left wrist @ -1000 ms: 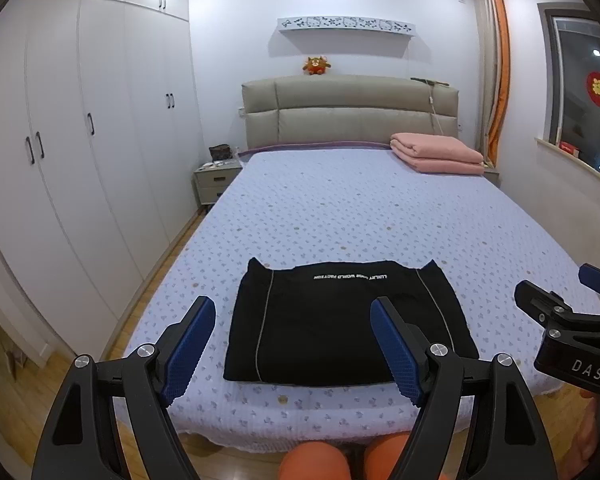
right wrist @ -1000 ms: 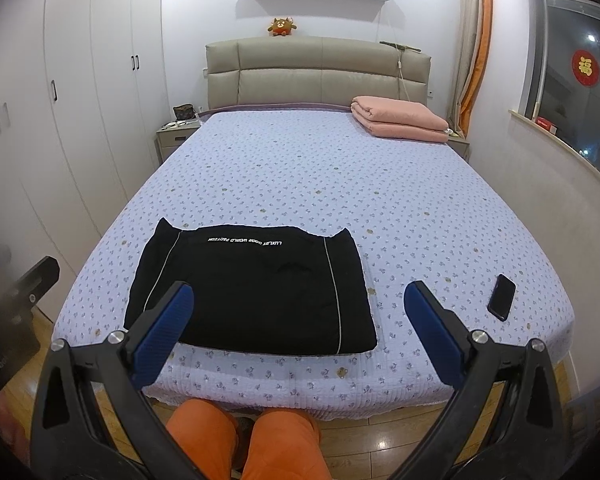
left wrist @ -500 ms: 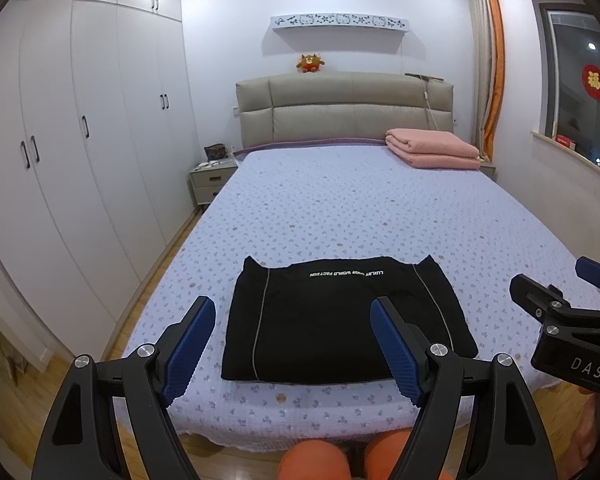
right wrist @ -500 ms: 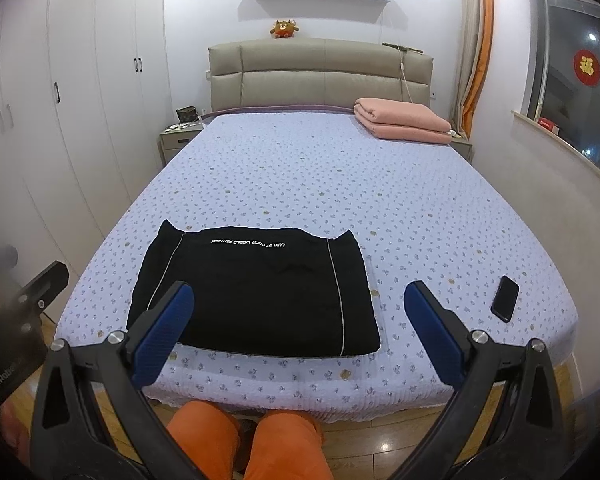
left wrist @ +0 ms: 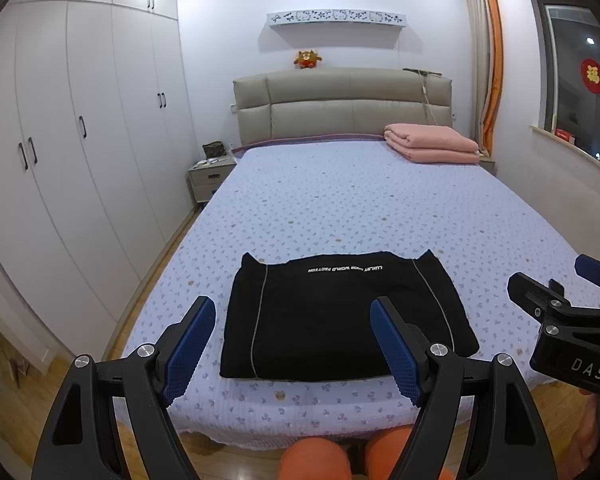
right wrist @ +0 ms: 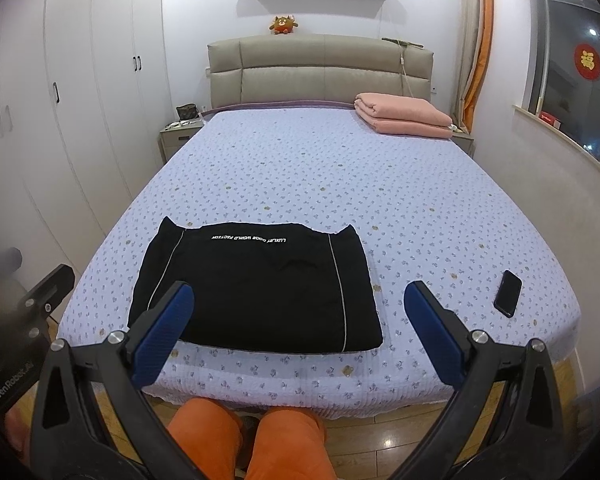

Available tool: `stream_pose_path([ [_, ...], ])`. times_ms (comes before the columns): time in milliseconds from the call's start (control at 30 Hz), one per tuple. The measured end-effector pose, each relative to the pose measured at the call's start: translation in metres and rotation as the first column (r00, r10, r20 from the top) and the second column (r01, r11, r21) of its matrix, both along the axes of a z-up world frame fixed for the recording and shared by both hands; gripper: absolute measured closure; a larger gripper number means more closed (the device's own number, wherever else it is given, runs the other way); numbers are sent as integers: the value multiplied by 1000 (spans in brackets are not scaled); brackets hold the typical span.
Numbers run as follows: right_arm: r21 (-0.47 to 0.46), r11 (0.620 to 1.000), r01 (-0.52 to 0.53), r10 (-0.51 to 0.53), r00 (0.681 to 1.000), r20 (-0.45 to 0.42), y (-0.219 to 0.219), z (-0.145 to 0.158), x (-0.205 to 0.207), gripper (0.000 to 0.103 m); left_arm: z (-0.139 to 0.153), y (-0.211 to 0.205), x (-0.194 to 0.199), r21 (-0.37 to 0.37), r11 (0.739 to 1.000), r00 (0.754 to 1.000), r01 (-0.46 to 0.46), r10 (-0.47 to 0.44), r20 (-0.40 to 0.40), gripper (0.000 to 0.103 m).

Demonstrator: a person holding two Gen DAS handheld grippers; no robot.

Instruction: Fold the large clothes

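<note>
A black garment (left wrist: 340, 316) with thin white side stripes and white lettering lies folded into a flat rectangle near the foot of the bed (left wrist: 360, 208); it also shows in the right wrist view (right wrist: 256, 284). My left gripper (left wrist: 296, 344) is open and empty, held in the air before the bed's near edge, short of the garment. My right gripper (right wrist: 300, 328) is open and empty, also held back from the bed edge. The right gripper also shows at the right of the left wrist view (left wrist: 572, 288).
A folded pink blanket (left wrist: 432, 144) lies at the head of the bed on the right. A black phone (right wrist: 508, 293) lies near the bed's right front corner. White wardrobes (left wrist: 80, 140) line the left wall, with a nightstand (left wrist: 208, 178) beside the headboard. The person's orange-clad knees (right wrist: 244, 440) are at the bed's foot.
Both grippers have drawn back and risen slightly from the bed, so the garment sits a little farther off. Both stay open. The garment has not moved.
</note>
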State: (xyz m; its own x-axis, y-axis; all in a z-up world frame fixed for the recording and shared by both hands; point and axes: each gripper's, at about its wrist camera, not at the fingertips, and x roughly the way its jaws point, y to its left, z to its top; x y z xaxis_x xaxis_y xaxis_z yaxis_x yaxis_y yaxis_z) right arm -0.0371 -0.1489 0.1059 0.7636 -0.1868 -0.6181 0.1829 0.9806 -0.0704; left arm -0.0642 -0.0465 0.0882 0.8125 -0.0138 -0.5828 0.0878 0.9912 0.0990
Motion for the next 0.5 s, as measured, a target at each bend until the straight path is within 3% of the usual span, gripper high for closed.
stream_pose_path([
  [500, -28, 1000, 5, -5, 1000, -1, 4, -1, -1, 0, -7, 2, 3, -4, 1000, 1000, -20, 20, -19, 22],
])
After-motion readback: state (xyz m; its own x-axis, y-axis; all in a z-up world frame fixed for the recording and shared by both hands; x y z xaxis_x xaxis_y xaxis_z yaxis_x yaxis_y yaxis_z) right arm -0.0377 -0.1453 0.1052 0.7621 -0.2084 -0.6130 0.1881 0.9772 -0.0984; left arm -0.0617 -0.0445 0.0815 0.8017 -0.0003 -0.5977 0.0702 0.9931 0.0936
